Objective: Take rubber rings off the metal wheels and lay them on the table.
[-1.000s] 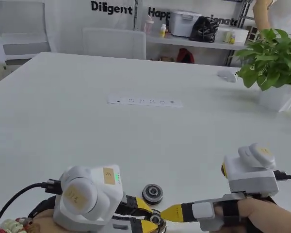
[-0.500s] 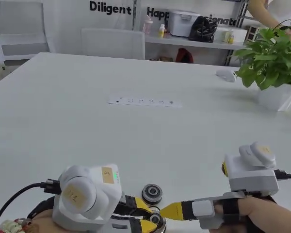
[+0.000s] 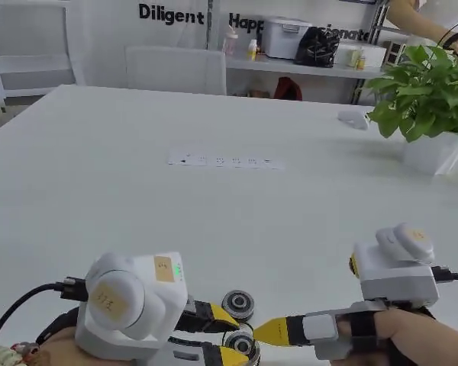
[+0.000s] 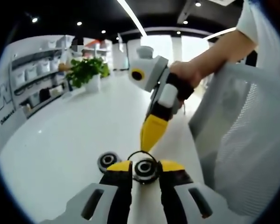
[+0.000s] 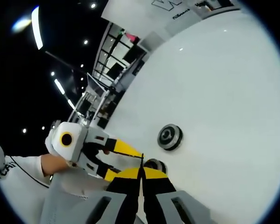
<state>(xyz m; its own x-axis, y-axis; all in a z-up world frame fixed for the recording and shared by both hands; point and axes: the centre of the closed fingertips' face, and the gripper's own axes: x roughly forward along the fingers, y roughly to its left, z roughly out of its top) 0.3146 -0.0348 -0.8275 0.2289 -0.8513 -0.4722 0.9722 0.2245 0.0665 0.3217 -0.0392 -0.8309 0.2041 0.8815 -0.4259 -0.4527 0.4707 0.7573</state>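
Two metal wheels sit near the front edge of the white table [image 3: 214, 213]. The held wheel [image 4: 146, 170] wears a thin black rubber ring [image 4: 142, 152], which stands off its rim as a slack loop on the side facing the right tongs [image 5: 141, 175]. We judge the ring light, soft and stretchy, and likely to snap back or flick away if released under tension. It is best pinched on the raised loop itself, not on the metal. The wheel looks hard, smooth and heavy for its size, apt to roll or skid unless gripped across its flanks. That is how the left tongs [image 3: 233, 337] have it: the yellow tips are closed partway, one on each side of the wheel. We cannot tell whether the wheel rests on the table or just above it. The right tongs meet it from the opposite side, tips pressed together with no gap we can see and their point touching the top of the loop. We take it they have the ring nipped, though so fine a band is hard to confirm. The second wheel [image 5: 170, 136] lies flat just beside the held one, apart from both tongs, its ring seemingly in place. Farther out, a power strip [image 3: 217, 161] lies mid-table and a potted plant [image 3: 427, 91] stands toward the right edge.
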